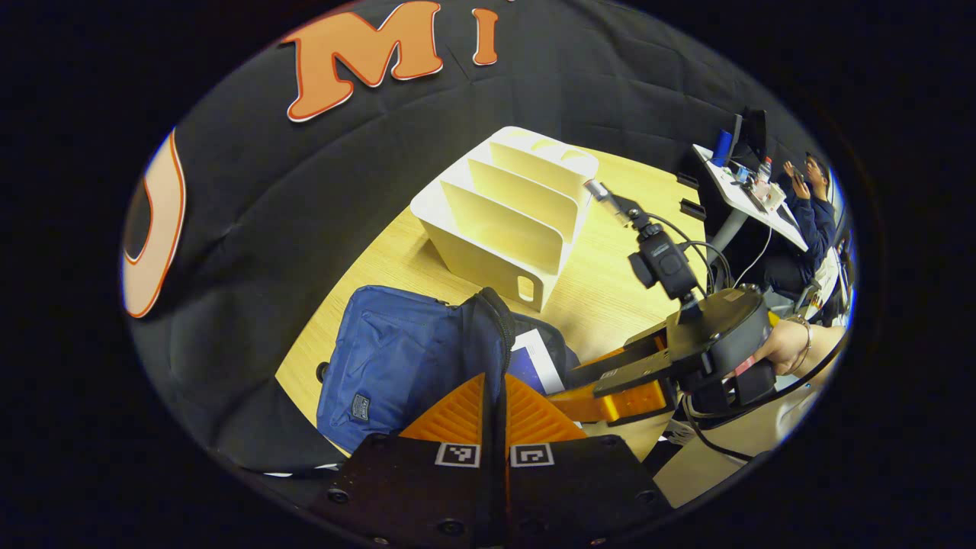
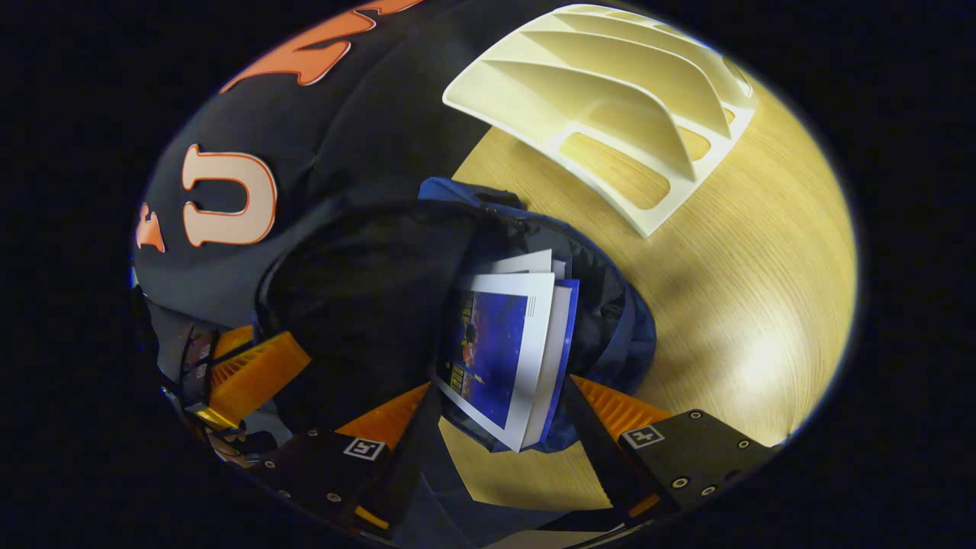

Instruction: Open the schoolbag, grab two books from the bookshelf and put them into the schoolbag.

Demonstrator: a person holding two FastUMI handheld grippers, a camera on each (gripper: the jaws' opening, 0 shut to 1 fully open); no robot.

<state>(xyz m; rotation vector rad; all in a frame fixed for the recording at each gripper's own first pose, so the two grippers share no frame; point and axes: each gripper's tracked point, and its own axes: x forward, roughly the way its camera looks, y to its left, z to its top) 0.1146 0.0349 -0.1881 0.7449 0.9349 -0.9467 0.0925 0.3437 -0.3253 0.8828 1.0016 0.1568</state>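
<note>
Schoolbag [image 1: 396, 358] on desk [image 2: 732, 252], rim pinched between closed left jaws; two books [image 2: 507, 343] in its mouth between spread right jaws, bookshelf [image 1: 503, 213] beyond; to finish, rim held taut, books eased down before release.

schoolbag [image 1: 396, 358]: navy blue
bookshelf [image 1: 507, 213]: cream white
desk [image 2: 755, 290]: pale wood grain
book [image 2: 496, 351]: blue cover, white border
</note>
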